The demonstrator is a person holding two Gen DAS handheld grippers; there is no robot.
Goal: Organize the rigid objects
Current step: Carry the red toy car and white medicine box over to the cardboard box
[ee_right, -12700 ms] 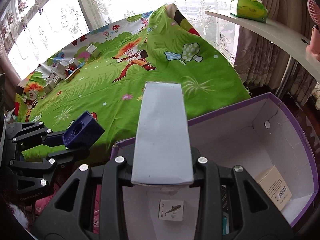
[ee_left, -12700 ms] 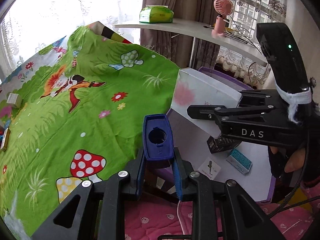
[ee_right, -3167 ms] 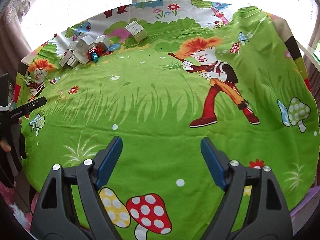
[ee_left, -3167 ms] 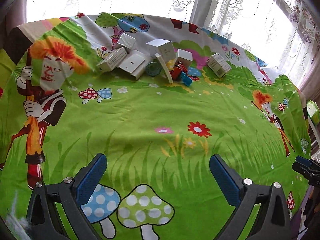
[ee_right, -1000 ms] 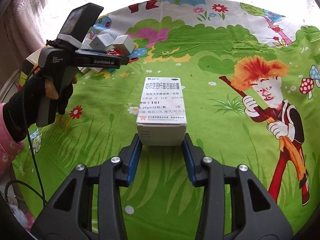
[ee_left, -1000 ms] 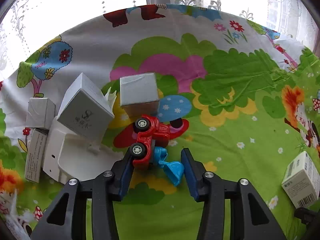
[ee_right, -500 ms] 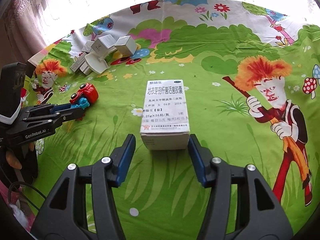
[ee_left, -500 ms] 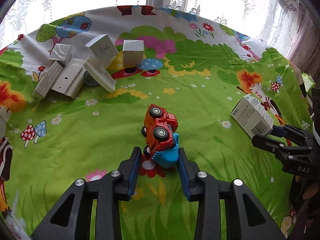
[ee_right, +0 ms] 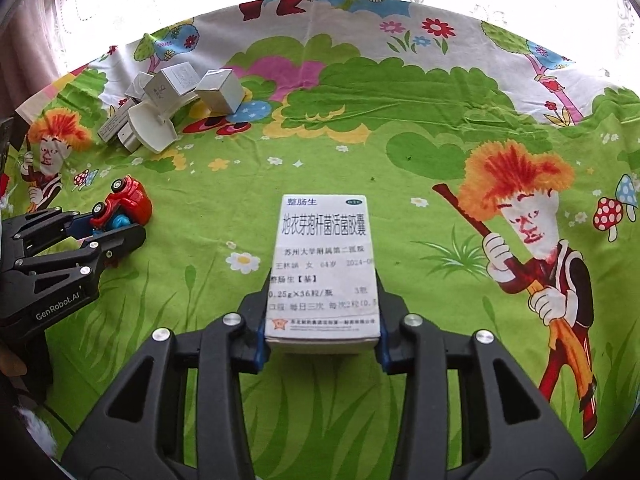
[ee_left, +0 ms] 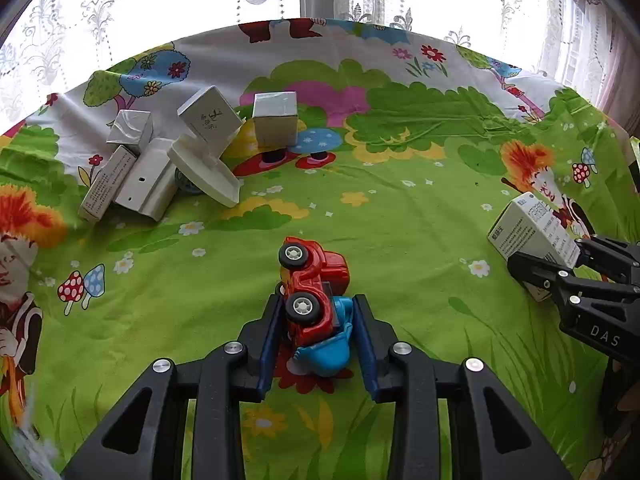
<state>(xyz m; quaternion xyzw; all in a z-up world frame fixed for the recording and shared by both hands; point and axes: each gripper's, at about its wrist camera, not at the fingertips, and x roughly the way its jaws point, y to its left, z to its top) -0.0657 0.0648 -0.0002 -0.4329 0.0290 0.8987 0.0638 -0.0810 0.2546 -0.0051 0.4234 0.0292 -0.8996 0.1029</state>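
This is a home, most likely a bedroom or a child's room. The whole work surface is a soft cartoon bedsheet point(ee_left: 400, 216) — green grass, spotted mushrooms, flowers and an orange-haired figure — creased like cloth over a mattress. Behind it hang white lace curtains point(ee_left: 160, 8) across a bright window, with a heavier drape point(ee_right: 24, 40) at the left edge. Household odds lie on the sheet — small cardboard boxes point(ee_left: 276, 118), a toy car point(ee_left: 312, 292) and a medicine box point(ee_right: 324, 268).
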